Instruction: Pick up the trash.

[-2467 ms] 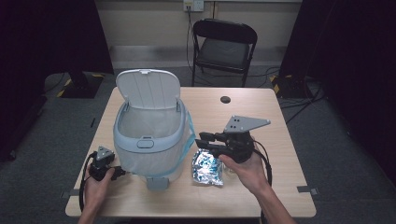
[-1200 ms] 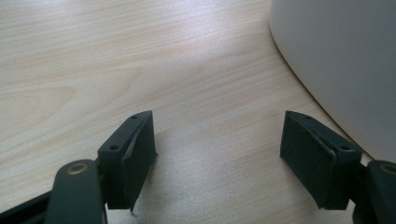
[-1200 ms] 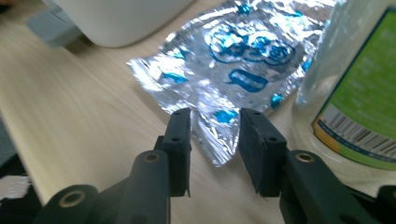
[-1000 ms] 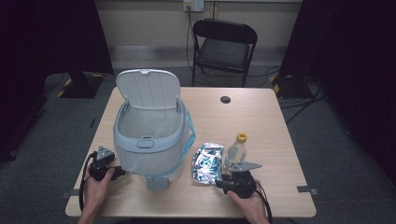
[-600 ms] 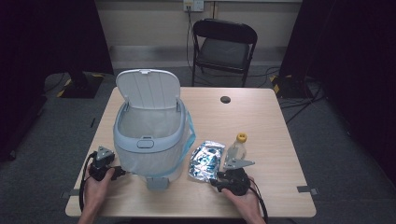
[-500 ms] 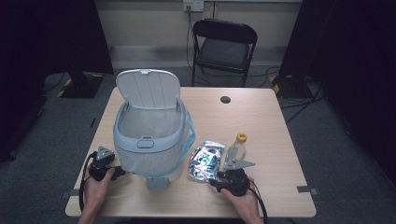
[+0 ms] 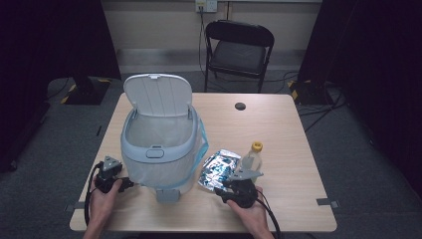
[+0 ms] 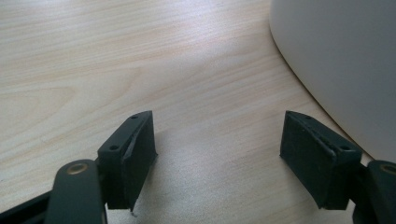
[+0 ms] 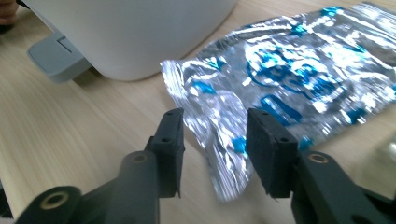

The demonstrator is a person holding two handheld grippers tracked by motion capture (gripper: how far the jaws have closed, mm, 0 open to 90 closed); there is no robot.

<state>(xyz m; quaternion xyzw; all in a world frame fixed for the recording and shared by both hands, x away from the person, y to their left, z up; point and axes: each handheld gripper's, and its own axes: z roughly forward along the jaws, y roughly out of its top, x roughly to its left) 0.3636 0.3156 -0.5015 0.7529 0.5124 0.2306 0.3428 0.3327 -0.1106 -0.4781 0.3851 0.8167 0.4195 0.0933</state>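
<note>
Left gripper (image 7: 110,175) rests on the table (image 7: 278,119) at the near left of the bin (image 7: 161,149), jaws wide and empty. Bin lid up. Foil wrapper (image 7: 219,169) lies flat just right of the bin, bottle (image 7: 250,160) beside it. Right gripper (image 9: 215,135) straddles the wrapper's near edge; its jaws have just been closing, part open, not yet pinching. Recommend closing fully on the edge before lifting.

A pale wooden worktop (image 7: 278,124) carries a white pedal bin (image 7: 161,149) with its lid raised, a crumpled silver-and-blue foil packet (image 7: 217,168) just beside it, and a clear bottle with a yellow cap (image 7: 252,157) touching the packet's far edge. A small dark disc (image 7: 240,106) lies well apart.
</note>
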